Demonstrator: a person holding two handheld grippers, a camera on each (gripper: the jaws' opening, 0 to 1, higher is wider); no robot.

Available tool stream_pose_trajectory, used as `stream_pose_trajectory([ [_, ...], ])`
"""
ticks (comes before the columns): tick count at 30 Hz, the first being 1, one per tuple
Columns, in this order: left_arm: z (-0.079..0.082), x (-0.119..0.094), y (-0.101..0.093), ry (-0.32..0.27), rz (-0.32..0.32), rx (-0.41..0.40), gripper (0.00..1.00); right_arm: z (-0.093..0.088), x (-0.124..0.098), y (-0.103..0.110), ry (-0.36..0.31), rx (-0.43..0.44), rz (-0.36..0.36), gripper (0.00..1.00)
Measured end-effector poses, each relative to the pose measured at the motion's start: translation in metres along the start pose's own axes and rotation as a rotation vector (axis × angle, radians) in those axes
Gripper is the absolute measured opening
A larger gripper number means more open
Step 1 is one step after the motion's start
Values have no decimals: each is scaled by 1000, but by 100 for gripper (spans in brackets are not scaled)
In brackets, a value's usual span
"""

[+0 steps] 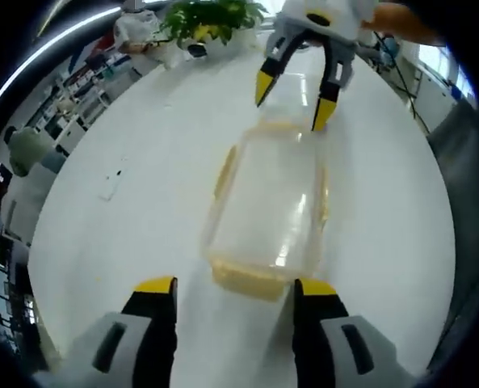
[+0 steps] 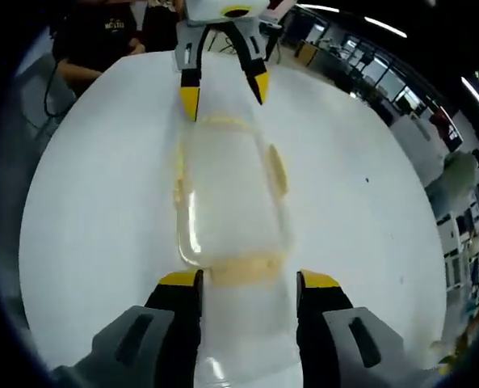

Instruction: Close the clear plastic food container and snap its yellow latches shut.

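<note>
The clear plastic food container (image 1: 267, 214) lies in the middle of a round white table (image 1: 126, 218), long side running from one gripper to the other. Its lid sits on top, and the pale yellow latches (image 1: 247, 279) show as soft bands along its edges: one at each short end and one on each long side. From the right gripper view the same box (image 2: 227, 194) stretches away from the camera, with a yellow latch (image 2: 237, 271) at the near end and another (image 2: 278, 171) on the long side. Whether any latch is fully snapped down I cannot tell through the clear plastic.

The left gripper (image 1: 235, 287) stands at one short end of the box, its black, yellow-tipped jaws spread wide on either side of the near latch, apparently not touching it. The right gripper (image 2: 247, 281) faces it from the opposite end, jaws likewise spread apart and straddling that end of the box, holding nothing. Each one shows in the other's view across the table: the right gripper (image 1: 292, 101) with its tips just past the far end of the box, and the left gripper (image 2: 223, 90) the same.

Beyond the table's far edge a green potted plant (image 1: 211, 20) stands, with office shelves (image 1: 69, 101) off to the side. In the right gripper view a person in dark clothes (image 2: 102, 36) sits near the table's edge.
</note>
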State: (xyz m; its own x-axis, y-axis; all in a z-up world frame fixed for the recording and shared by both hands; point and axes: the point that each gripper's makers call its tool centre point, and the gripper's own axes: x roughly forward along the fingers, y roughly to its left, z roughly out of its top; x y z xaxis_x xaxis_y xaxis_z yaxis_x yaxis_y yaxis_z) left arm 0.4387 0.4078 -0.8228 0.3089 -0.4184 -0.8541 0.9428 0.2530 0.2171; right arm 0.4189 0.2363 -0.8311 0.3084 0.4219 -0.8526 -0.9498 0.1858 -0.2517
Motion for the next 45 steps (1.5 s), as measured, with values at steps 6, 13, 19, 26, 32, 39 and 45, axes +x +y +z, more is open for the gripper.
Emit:
stream_pose_trajectory([
  [6,-2,3,-8,10,-80,4,52,-2,10,1,39,-9,83,44],
  [13,-2,7,-16,23,-161,12,49,-3,13,3,60,7,162,41],
  [19,-1,10,-20,27,-233,16,47,-3,15,6,68,18,222,38],
  [26,-7,17,-18,64,-265,82,42,-3,15,11,82,3,256,38],
  [32,-8,16,-17,68,-279,125,35,-1,14,14,83,-4,270,38],
  [39,-7,16,-17,78,-296,159,35,-1,14,14,94,-23,287,38],
  [45,-7,16,-19,87,-299,169,35,0,14,16,96,-34,293,38],
])
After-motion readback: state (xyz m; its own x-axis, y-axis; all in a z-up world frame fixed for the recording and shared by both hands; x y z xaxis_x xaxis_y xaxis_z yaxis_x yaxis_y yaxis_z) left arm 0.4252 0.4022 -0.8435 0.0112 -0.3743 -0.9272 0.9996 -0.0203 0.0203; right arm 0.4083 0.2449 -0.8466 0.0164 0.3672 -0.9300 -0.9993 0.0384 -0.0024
